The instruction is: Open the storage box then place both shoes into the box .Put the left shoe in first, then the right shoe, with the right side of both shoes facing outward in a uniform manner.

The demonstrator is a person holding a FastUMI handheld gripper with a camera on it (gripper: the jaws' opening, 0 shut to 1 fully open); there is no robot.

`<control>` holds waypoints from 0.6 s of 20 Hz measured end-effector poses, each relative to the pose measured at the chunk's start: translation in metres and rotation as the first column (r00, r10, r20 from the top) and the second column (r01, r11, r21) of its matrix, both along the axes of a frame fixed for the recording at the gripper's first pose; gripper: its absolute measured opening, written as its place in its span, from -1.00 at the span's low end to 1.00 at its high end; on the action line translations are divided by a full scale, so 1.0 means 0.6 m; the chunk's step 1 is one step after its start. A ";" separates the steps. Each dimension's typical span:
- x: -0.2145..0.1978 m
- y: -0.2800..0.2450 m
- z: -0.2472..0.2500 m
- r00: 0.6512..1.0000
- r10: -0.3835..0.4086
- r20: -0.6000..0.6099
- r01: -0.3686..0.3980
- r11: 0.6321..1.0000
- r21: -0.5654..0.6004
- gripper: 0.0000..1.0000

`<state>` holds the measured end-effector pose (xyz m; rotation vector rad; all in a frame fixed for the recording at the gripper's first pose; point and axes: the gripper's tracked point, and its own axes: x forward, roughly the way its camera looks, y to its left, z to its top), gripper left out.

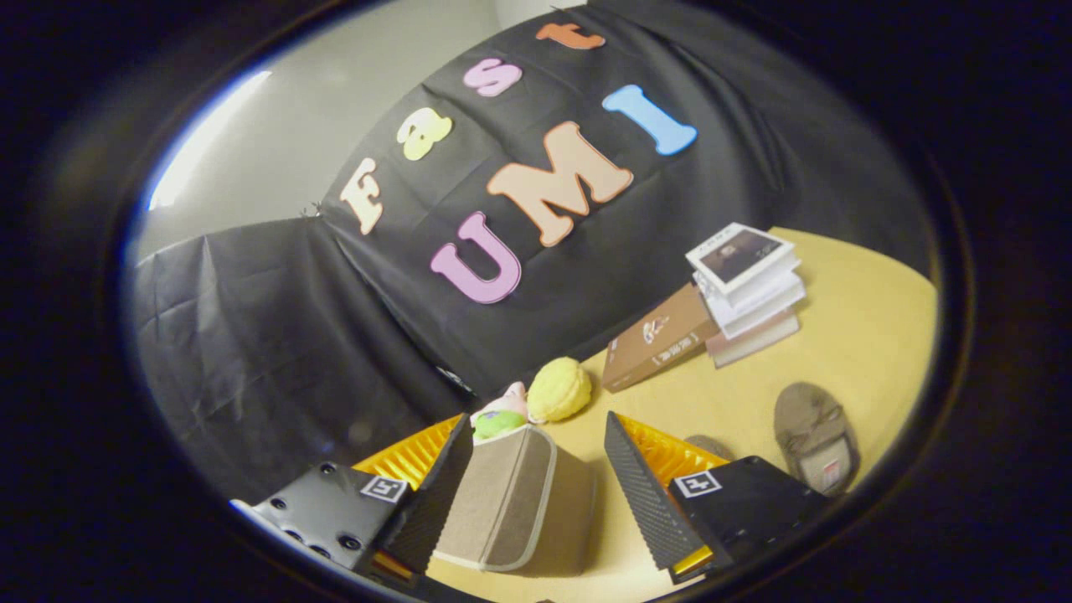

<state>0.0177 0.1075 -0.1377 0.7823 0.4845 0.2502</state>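
A fisheye view looks forward along the handheld gripper (pixel 536 494), tilted over a pale wooden table (pixel 854 335). Its two fingers stand spread wide, released and pressing on nothing. Between them, closer to the left finger and possibly brushing it, sits the storage box (pixel 511 502), a tan fabric box with pale trim, its lid seemingly closed. One shoe (pixel 814 435), a brown slipper, lies flat on the table just beyond and to the right of the right finger, apart from the box; a small brown shape peeking over that finger may be the second shoe (pixel 708 445), though too little shows to tell. By this reading the task is at its start: the box is yet to be opened and neither shoe is inside. Just behind the box sit a yellow plush toy (pixel 559 389) and a pink and green soft toy (pixel 500 414), close enough to crowd a lid swinging back. Farther off lie a brown book (pixel 657 339) and a stack of books (pixel 749 289), well clear
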 end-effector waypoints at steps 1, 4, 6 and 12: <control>-0.005 0.012 -0.009 1.000 0.013 -0.019 -0.012 1.000 0.023 0.98; -0.022 0.053 -0.035 0.995 0.074 -0.074 -0.066 0.992 0.110 0.98; -0.036 0.080 -0.052 0.985 0.127 -0.113 -0.105 0.978 0.181 0.98; -0.059 0.140 -0.089 0.951 0.232 -0.202 -0.143 0.914 0.379 0.98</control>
